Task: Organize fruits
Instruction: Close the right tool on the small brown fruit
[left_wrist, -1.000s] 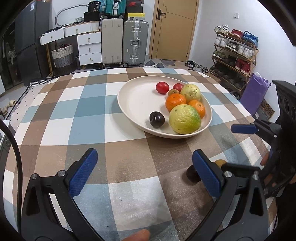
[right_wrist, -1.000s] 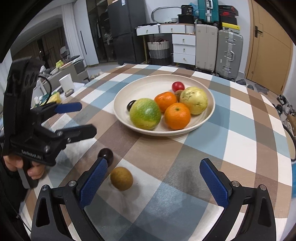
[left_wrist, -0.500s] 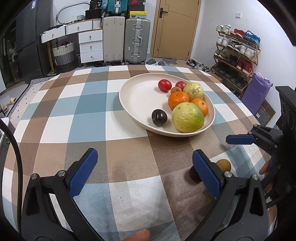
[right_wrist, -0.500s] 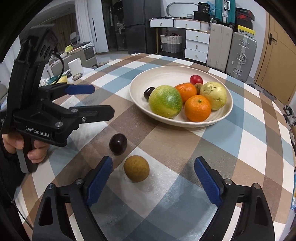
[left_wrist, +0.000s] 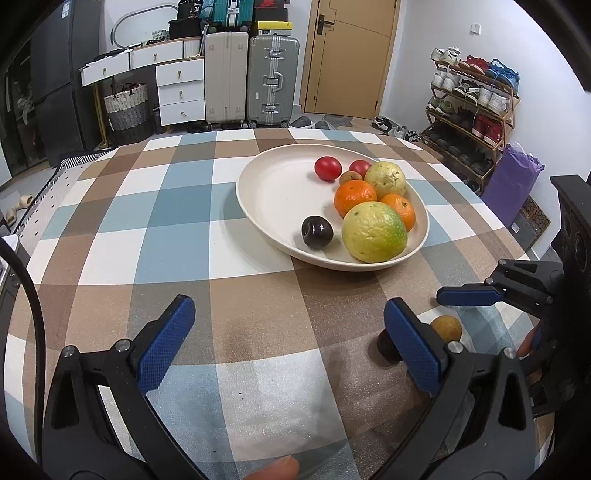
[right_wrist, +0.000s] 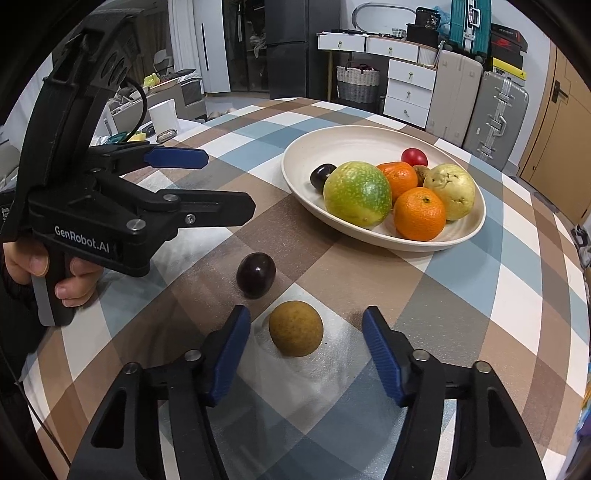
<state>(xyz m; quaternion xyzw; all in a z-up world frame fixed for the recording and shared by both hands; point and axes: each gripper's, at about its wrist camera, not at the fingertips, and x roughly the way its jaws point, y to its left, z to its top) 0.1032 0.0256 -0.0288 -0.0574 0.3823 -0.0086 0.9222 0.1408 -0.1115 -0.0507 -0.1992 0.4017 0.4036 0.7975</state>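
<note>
Bkgd: 2 suitcases (left_wrist: 251, 77), white drawers (left_wrist: 180, 92), shoe rack (left_wrist: 469, 110), door (left_wrist: 347, 55).

- Left gripper (left_wrist: 288, 339): black plastic frame, blue textured finger pads (left_wrist: 166, 341), silver screws, white "GenRobot.AI" lettering, a black cable.
- Right gripper (right_wrist: 306, 349): same black frame, blue pads.
- Bare-skinned hand (right_wrist: 55, 269), dark sleeve.

We see a cream bowl (right_wrist: 461, 236), a dark purple plum (right_wrist: 256, 275), a brown fruit (right_wrist: 295, 328), blue-padded tongs (right_wrist: 306, 332), and a blue, brown and white checked worktop (right_wrist: 498, 295).

R gripper (right_wrist: 306, 354) jaws apart w/ brown fruit (right_wrist: 295, 328) between, untouched.
</note>
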